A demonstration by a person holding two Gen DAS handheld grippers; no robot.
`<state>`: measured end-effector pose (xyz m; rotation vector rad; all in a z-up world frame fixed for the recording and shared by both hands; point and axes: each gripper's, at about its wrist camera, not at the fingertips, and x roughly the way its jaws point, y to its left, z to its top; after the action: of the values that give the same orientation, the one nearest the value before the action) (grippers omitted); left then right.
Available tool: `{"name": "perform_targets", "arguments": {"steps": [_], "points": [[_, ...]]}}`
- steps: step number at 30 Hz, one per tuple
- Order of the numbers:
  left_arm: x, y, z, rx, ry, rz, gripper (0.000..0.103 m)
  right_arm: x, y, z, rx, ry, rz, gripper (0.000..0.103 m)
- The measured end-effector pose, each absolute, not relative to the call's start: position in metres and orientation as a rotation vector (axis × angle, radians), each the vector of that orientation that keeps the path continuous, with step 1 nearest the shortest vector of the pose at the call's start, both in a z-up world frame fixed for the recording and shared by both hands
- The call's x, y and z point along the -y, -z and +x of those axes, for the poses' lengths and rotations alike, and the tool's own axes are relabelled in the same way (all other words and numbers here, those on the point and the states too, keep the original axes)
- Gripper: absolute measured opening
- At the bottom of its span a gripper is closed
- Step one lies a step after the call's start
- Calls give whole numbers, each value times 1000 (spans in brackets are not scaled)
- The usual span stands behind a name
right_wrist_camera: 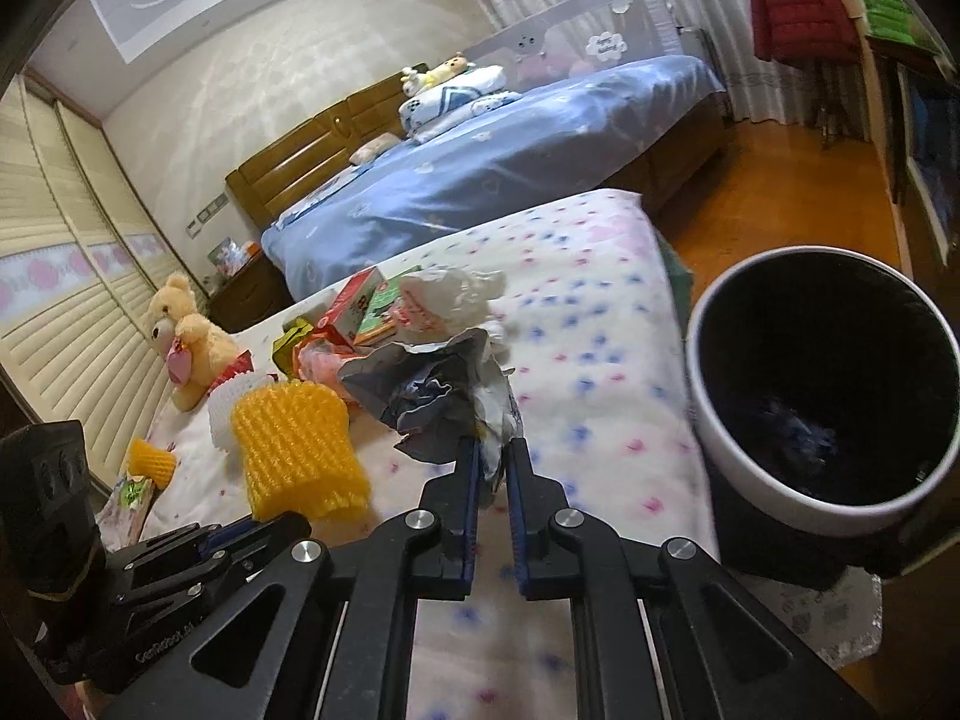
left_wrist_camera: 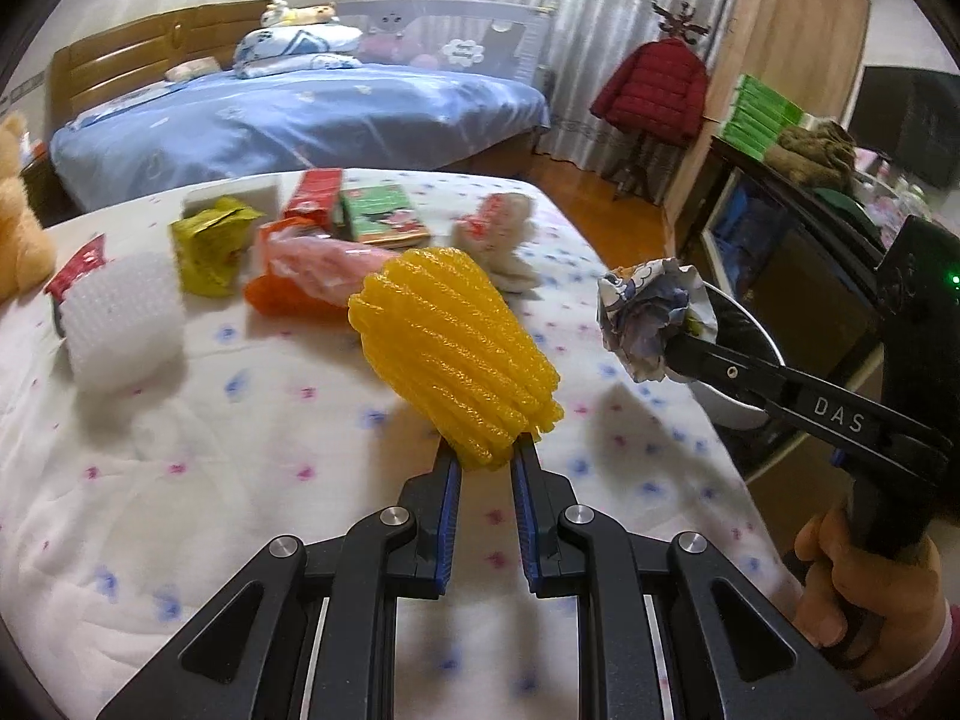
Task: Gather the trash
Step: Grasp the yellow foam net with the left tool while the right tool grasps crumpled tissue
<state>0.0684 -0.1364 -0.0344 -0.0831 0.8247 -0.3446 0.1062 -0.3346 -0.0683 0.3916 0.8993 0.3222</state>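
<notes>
In my left gripper (left_wrist_camera: 485, 455) I have a yellow foam fruit net (left_wrist_camera: 457, 354), ribbed and springy, pinched at its lower end between the blue-lined pads and standing up and away from the tips, clear of the quilt. My right gripper (right_wrist_camera: 493, 455) is clamped on a crumpled paper wad (right_wrist_camera: 441, 405), grey-white with printed patches, creased into a rough ball just ahead of its tips. To the right of that gripper and below it stands the round trash bin (right_wrist_camera: 738, 468), white-walled with a dark glossy liner. Beyond both tools, the white quilt (left_wrist_camera: 180, 480) dotted with pink and blue flowers carries a bubbly white foam sheet (left_wrist_camera: 123, 318), a crinkled yellow-green wrapper (left_wrist_camera: 210, 246), and a soft orange bag (left_wrist_camera: 294, 288).
</notes>
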Motion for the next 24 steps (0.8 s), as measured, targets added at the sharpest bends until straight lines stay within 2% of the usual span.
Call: {"name": "perform_targets", "arguments": {"steps": [24], "points": [[217, 37, 108, -833, 495, 3, 16, 428, 74, 88, -878, -124, 453, 9]]}}
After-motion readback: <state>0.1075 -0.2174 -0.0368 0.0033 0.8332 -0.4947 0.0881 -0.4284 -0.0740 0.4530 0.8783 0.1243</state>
